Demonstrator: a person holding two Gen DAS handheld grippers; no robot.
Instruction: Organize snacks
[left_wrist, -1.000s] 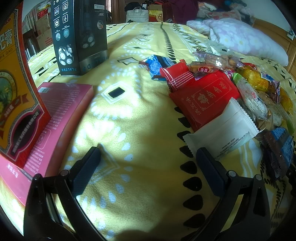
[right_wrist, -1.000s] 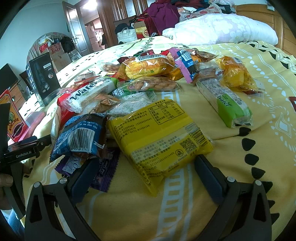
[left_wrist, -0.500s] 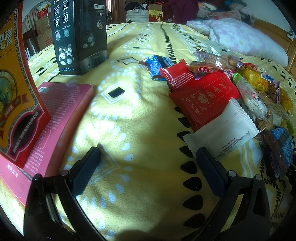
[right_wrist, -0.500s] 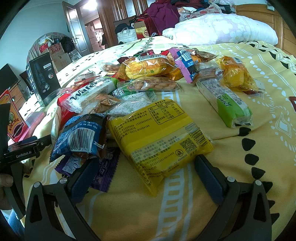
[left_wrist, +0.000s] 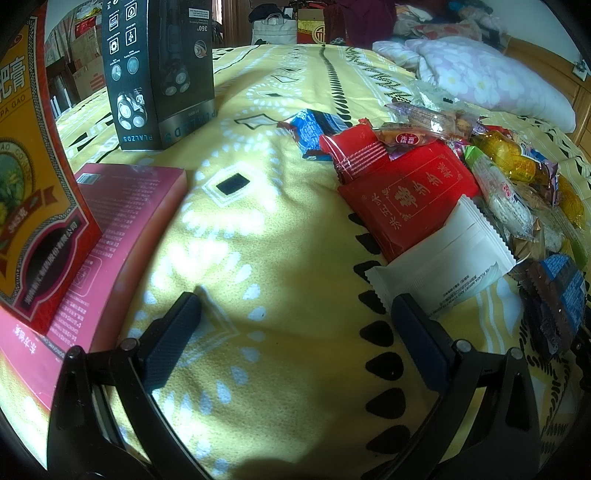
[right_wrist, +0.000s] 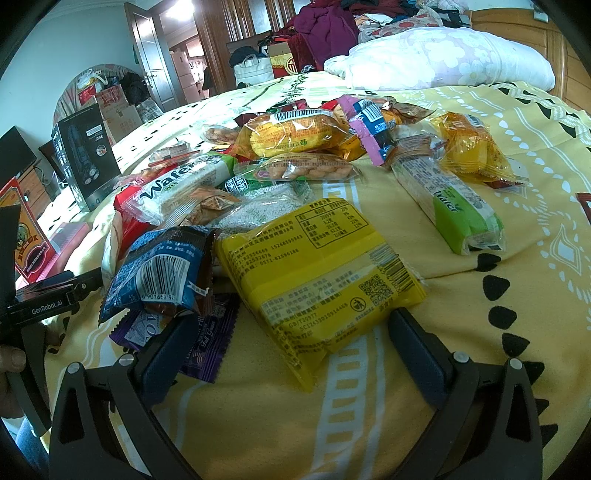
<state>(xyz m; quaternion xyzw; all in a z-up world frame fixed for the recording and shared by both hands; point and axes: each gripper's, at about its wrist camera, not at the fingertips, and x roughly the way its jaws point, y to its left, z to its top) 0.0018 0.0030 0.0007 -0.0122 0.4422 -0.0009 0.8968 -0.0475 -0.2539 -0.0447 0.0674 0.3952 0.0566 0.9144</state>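
Observation:
Several snack packs lie heaped on a yellow patterned bedspread (left_wrist: 280, 229). My left gripper (left_wrist: 295, 317) is open over bare cloth, its right finger beside a white packet (left_wrist: 447, 269) that leans on a red box (left_wrist: 410, 195). My right gripper (right_wrist: 291, 332) is open, its fingers either side of the near corner of a flat yellow pack (right_wrist: 314, 266). A blue packet (right_wrist: 162, 269) and a purple wrapper (right_wrist: 207, 347) lie by its left finger. A green wafer pack (right_wrist: 450, 199) sits further right.
A black shaver box (left_wrist: 159, 70) stands at the back left. A pink flat box (left_wrist: 103, 251) and an upright orange-red box (left_wrist: 33, 166) are on the left. A pillow (right_wrist: 439, 59) lies at the bed's far end. A hand holds the left gripper's body (right_wrist: 40, 306).

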